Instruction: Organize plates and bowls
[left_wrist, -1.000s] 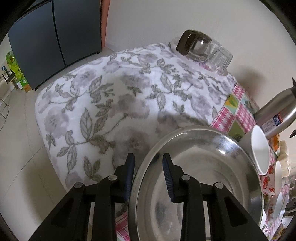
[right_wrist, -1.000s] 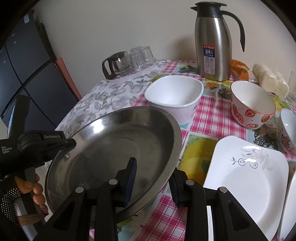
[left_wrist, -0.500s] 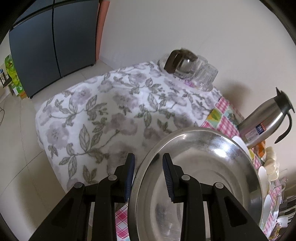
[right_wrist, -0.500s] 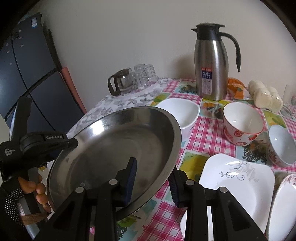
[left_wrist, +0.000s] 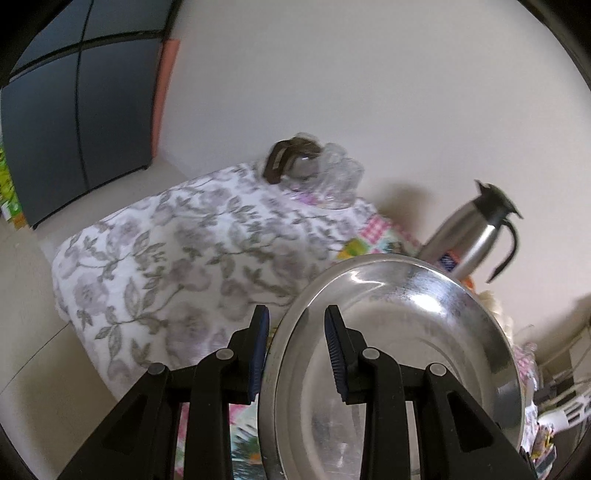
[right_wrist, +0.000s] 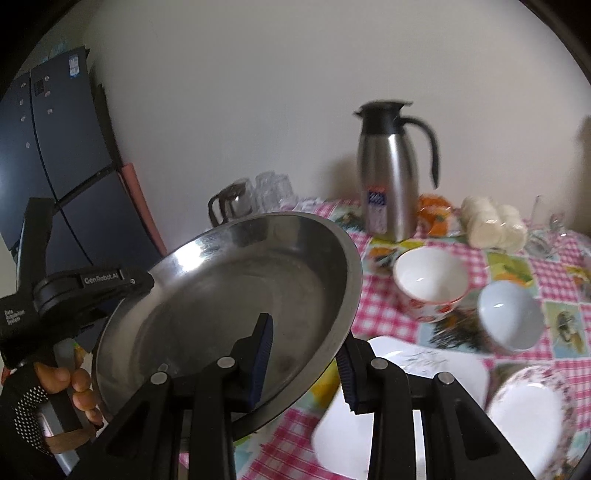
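A large round steel plate (left_wrist: 399, 354) is held in the air above the table, tilted, by both grippers. My left gripper (left_wrist: 296, 350) is shut on its left rim; my right gripper (right_wrist: 306, 360) is shut on its right rim, where the plate (right_wrist: 236, 295) fills the middle of the right wrist view. The left gripper's body (right_wrist: 74, 291) and gloved hand show at the left there. On the table lie a strawberry-patterned bowl (right_wrist: 430, 280), a pale blue-white bowl (right_wrist: 509, 314), a white square plate (right_wrist: 424, 387) and a floral-rimmed plate (right_wrist: 532, 413).
A steel thermos jug (right_wrist: 391, 173) stands at the back of the pink checked tablecloth (right_wrist: 384, 317). A glass pot and glasses (right_wrist: 255, 192) sit on the floral cloth (left_wrist: 177, 258). A bag of white buns (right_wrist: 495, 221) lies by the wall. A dark fridge (left_wrist: 74, 110) stands left.
Both grippers have lifted the steel plate higher above the table and tilted it. The square white bowl seen earlier behind the plate is now out of sight.
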